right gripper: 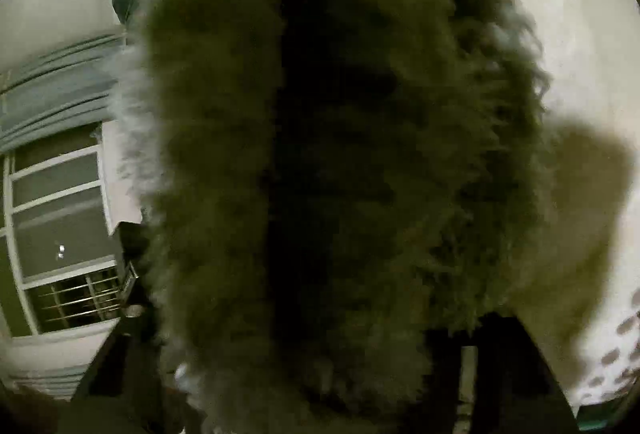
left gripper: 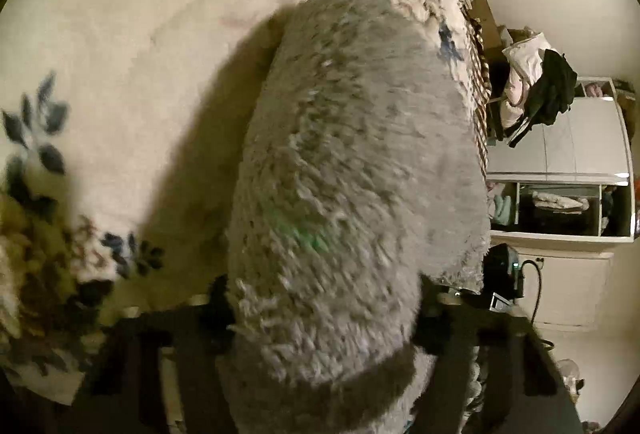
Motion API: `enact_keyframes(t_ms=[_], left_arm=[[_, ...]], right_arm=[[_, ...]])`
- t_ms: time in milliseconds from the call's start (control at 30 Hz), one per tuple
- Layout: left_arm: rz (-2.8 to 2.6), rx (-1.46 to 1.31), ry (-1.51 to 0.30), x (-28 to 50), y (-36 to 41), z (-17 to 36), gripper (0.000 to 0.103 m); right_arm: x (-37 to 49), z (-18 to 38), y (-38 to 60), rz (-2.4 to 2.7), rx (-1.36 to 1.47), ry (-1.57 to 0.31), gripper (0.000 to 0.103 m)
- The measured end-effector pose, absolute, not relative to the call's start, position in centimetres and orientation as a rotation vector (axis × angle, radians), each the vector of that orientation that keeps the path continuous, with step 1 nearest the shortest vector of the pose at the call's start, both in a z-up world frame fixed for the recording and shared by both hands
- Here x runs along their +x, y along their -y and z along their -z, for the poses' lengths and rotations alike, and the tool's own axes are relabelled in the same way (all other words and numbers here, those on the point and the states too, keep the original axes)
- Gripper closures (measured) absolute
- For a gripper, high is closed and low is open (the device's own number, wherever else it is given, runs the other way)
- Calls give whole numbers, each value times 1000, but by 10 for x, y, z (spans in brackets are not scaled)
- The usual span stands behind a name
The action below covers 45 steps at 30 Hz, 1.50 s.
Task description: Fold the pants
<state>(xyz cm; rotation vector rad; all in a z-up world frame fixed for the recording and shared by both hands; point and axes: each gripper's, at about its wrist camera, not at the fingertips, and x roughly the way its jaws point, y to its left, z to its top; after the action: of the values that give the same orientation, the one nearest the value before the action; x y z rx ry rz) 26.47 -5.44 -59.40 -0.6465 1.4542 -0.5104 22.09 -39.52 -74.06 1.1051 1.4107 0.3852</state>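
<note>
The pants (left gripper: pixel 352 169) are grey and fluffy and fill the middle of the left wrist view, hanging above a cream bedspread (left gripper: pixel 120 45) with blue flowers. My left gripper (left gripper: pixel 324 346) is shut on the pants; its dark fingers (left gripper: pixel 220 314) show on either side of the fabric. In the right wrist view the same pants (right gripper: pixel 340 161) hang close to the lens, dark and in shadow. My right gripper (right gripper: pixel 332 358) is shut on the pants, with its fingers (right gripper: pixel 492 346) mostly buried in the pile.
The bed's edge (left gripper: pixel 476 81) runs down the right of the left wrist view. Beyond it stand a white cabinet (left gripper: pixel 560 169) and a chair with clothes (left gripper: pixel 536 89). The right wrist view shows a window (right gripper: pixel 60 218) with grey curtains (right gripper: pixel 56 81).
</note>
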Motion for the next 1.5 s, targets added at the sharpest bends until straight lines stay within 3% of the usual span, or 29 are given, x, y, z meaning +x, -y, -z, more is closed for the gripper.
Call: enact_keyframes(t_ms=[67,333,667,933,1167,1233,1333,1400,1500], left_arm=[[522,-635,-1440,266,57,580,55],[566,-616,-1324,306,51,525,57],[584,-583,-1169,485,35,463,57],[561,-563,-1155,630,6,491,57],[515,-582,-1209,702,-11,541,55],[489,-598,-1250,712,-15,551,52],[466,-563,-1263,707,-14,546,46],[429,-491,-1269,700,-9,536,40],[346,-328,-1210,685,0,510,33]], right_arm=[[224,728,394,-361,1078,-1405,54],[257,668,394,-351,1028,-1323,57],[445,592,398,-348,945,-1201,57],[629,614,387,-330,908,-1202,57],[706,657,374,-301,878,-1281,56],[715,668,378,-292,895,-1314,53],[731,677,371,-269,895,-1355,37],[733,672,367,-232,839,-1368,20],[722,657,349,-154,724,-1365,12]])
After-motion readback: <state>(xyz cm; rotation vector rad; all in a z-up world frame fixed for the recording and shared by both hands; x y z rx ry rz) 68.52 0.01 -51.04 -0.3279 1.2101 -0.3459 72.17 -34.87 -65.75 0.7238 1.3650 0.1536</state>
